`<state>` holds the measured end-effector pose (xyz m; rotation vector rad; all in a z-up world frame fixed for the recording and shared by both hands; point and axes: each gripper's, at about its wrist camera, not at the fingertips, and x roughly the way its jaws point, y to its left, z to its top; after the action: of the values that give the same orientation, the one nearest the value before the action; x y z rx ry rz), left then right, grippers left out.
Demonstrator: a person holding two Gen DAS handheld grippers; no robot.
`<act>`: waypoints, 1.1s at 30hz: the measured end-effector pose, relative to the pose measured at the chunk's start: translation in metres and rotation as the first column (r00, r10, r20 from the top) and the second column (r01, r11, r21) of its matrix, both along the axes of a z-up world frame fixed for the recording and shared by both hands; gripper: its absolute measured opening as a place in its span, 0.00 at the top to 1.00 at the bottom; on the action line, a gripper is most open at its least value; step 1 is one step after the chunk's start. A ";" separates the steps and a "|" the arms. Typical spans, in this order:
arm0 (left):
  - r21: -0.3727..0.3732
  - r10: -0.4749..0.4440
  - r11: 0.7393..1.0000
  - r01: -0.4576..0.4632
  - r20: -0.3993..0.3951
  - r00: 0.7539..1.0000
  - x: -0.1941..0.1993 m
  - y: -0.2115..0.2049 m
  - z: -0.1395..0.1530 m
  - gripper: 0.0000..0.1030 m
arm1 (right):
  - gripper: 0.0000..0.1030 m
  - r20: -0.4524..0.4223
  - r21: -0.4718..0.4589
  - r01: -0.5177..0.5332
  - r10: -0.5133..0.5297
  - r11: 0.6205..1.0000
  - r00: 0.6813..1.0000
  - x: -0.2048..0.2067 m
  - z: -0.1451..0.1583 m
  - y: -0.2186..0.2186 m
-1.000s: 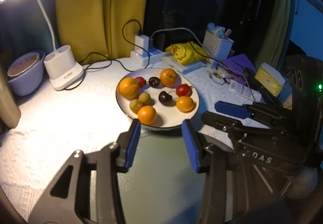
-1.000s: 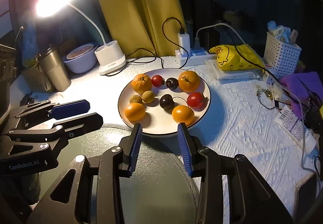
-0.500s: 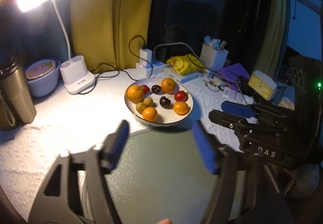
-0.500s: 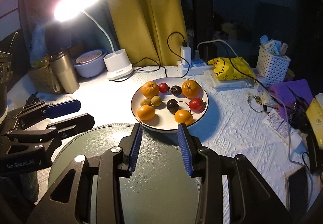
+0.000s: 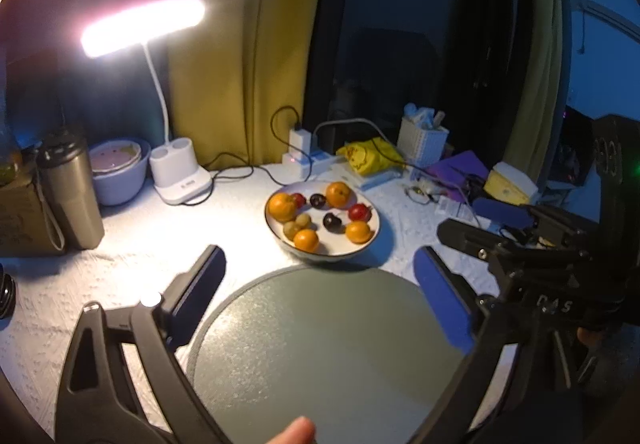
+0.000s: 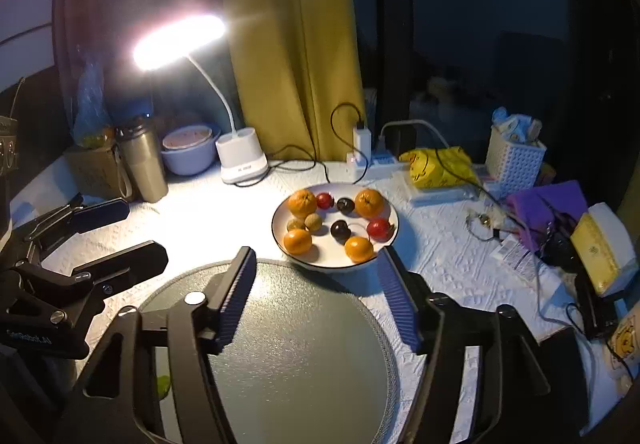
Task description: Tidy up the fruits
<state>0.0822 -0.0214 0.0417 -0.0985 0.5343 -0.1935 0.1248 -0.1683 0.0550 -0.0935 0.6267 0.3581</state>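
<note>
A white plate (image 5: 370, 242) (image 6: 280, 240) holds several oranges, dark and red cherries and small brown fruits. An orange (image 6: 297, 241) lies at its near left, another orange (image 6: 359, 248) at its near right. A round grey-green mat (image 5: 328, 356) (image 6: 296, 356) lies in front of the plate. My left gripper (image 5: 320, 284) is open and empty above the mat. My right gripper (image 6: 316, 288) is open and empty above the mat, short of the plate. Each gripper shows in the other's view, the right one (image 5: 480, 224), the left one (image 6: 112, 232).
A lit desk lamp (image 6: 240, 159) stands at the back left beside a bowl (image 6: 188, 151) and a steel tumbler (image 6: 142, 159). A power strip with cables (image 6: 372, 159), a yellow bag (image 6: 436, 163), a white basket (image 6: 514, 159) and clutter fill the back right.
Both grippers have drawn back and up from the plate and opened their jaws wider. The fruits have not moved.
</note>
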 end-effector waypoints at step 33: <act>0.037 0.180 0.981 -0.190 0.190 0.965 -0.027 0.022 0.057 0.07 | 0.32 0.182 0.010 0.073 -0.074 0.997 0.981 -0.033 0.073 -0.010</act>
<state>0.0554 0.0006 0.0986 -0.0755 0.3407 -0.0046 0.0914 -0.1783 0.1275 -0.0984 0.4470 0.2752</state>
